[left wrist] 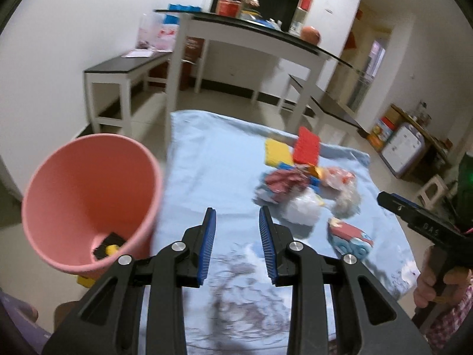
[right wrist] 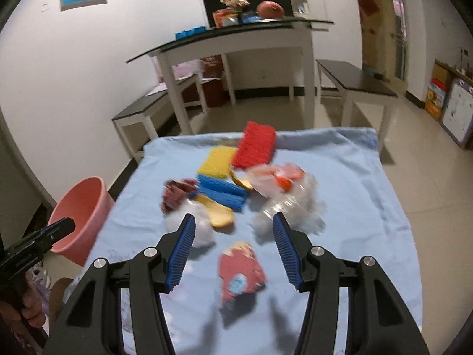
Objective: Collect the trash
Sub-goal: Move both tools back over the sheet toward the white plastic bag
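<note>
A pile of trash lies on the blue cloth: a crushed clear bottle [right wrist: 291, 204], a white plastic bag [right wrist: 193, 224], a dark red crumpled wrapper [right wrist: 177, 192] and a red cartoon wrapper [right wrist: 241, 272]. My right gripper [right wrist: 233, 215] hovers open just above the red cartoon wrapper, with nothing between its blue pads. My left gripper [left wrist: 236, 210] is open and empty over the cloth, to the right of the pink bucket [left wrist: 88, 201]. The trash pile [left wrist: 295, 189] sits ahead of it to the right. A black and yellow item [left wrist: 108, 247] lies in the bucket's bottom.
Red [right wrist: 255, 145], yellow [right wrist: 217, 161] and blue [right wrist: 221, 190] sponges lie among the trash. The pink bucket [right wrist: 79, 219] stands off the cloth's left edge. A white table [right wrist: 236, 44] and dark benches [right wrist: 354, 80] stand beyond. A hand holds the right gripper's black body [left wrist: 419, 222].
</note>
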A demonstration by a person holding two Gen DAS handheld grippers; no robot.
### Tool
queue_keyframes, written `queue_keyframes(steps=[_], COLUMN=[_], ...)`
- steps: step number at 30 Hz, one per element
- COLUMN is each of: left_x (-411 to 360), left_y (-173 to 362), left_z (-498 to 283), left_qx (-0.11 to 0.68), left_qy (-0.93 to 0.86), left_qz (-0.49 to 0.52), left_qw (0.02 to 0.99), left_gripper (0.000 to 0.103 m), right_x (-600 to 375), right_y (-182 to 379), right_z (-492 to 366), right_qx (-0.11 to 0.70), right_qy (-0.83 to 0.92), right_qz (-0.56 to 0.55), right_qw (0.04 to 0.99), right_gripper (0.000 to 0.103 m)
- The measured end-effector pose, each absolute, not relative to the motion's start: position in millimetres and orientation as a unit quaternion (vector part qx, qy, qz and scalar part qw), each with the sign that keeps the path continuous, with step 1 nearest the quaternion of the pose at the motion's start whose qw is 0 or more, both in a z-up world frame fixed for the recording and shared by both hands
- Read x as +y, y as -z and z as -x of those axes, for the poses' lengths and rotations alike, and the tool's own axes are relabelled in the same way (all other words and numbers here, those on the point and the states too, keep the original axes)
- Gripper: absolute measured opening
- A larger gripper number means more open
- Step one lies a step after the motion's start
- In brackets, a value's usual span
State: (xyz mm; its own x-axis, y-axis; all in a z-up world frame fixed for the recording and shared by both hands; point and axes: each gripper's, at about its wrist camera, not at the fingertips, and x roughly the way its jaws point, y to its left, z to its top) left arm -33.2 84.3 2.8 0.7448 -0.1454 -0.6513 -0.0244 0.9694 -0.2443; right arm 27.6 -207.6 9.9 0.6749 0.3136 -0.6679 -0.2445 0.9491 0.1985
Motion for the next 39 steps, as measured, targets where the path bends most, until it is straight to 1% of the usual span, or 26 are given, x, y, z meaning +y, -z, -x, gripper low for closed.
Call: queue_keyframes(steps=[9,14,18,25,29,35,36,37,38,39], left_x=[41,18,10,3,-1,-7,-7,-7,-7,-7], left_y=[0,16,28,43,56,62,62,63,63,63], left_z=[11,-5,-24,-52,-62,-57,-56,-54,-52,-49], left_qx=[0.367,0.389,0.413,0.429,0.447,0.441,0.440,0.441,0.441,0.441], left_qy=[0.089,0.118,0.116,0.105,0.104,0.115,0.116,0.120,0.120,0.120], left_qz=[0.094,0.090,0.095,0.085,0.085,0.086,0.087,0.089,0.088,0.088], left_qw=[0.921,0.909,0.898,0.893,0.885,0.886,0.886,0.885,0.885,0.885], left_gripper=[0.030,0.030,0.030,0.030,0.031,0.030,0.020,0.014,0.011,0.007], right_x=[-232,-239,-239,-240,-236,-228,-226,-224,-222,-221], right_y=[14,22,25,25,24,29,31,33,35,36], right_z=[-20,-15,-12,-13,-12,-9,-8,-8,-8,-8], right_qx=[0.391,0.407,0.409,0.414,0.416,0.424,0.427,0.429,0.432,0.434], right_qy=[-0.139,-0.149,-0.151,-0.165,-0.181,-0.196,-0.198,-0.199,-0.200,-0.201], right_qz=[-0.056,-0.072,-0.065,-0.067,-0.069,-0.062,-0.061,-0.059,-0.058,-0.058], right_qw=[0.908,0.898,0.897,0.893,0.889,0.882,0.880,0.879,0.878,0.877], right_gripper=[0.054,0.054,0.054,0.054,0.058,0.059,0.059,0.059,0.059,0.059])
